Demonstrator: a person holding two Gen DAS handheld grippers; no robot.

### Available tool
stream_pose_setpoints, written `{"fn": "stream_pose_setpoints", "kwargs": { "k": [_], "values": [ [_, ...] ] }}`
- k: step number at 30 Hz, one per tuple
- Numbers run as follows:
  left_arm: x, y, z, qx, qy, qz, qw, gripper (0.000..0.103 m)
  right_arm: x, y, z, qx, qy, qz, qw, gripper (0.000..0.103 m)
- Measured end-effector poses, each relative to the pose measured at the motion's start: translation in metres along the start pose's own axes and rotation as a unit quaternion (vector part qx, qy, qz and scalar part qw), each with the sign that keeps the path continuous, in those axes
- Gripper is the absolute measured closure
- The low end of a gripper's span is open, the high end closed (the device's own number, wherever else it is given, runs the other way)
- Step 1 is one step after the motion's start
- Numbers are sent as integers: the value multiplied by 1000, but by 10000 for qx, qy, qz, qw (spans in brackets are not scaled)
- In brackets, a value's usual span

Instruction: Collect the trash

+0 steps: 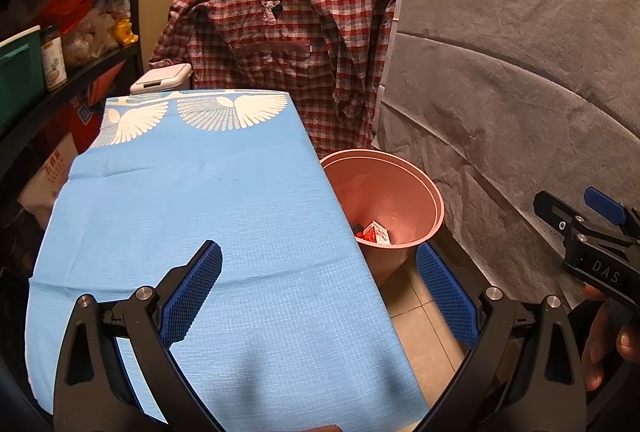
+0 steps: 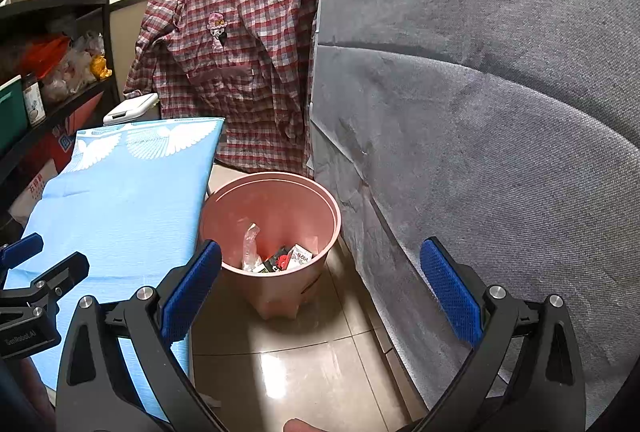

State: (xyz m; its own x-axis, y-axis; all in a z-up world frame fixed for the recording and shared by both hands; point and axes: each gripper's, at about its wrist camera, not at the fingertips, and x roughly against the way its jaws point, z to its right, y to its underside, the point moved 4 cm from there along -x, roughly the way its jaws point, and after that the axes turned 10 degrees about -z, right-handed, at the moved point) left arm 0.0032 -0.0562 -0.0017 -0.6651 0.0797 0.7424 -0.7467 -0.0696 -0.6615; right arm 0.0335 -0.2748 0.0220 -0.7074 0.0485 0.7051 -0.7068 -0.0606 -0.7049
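A pink trash bin stands on the tiled floor between the blue-clothed table and a grey covered wall. It holds a small white and red carton, a clear wrapper and dark packets. In the left wrist view the bin shows the carton inside. My left gripper is open and empty, over the table's right edge. My right gripper is open and empty, above the floor in front of the bin. The right gripper also shows in the left wrist view.
A red plaid shirt hangs behind the table and bin. A grey cover fills the right side. Black shelves with jars and bags stand at left. A white lidded box sits behind the table. Beige floor tiles lie below.
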Motion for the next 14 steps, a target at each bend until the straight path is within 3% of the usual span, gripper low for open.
{"fn": "stream_pose_setpoints", "kwargs": {
  "k": [14],
  "values": [
    [-1,-1,-4,-2,8,-48,10000,8,1,0,0,-1,4,8,10000,5]
  ]
}}
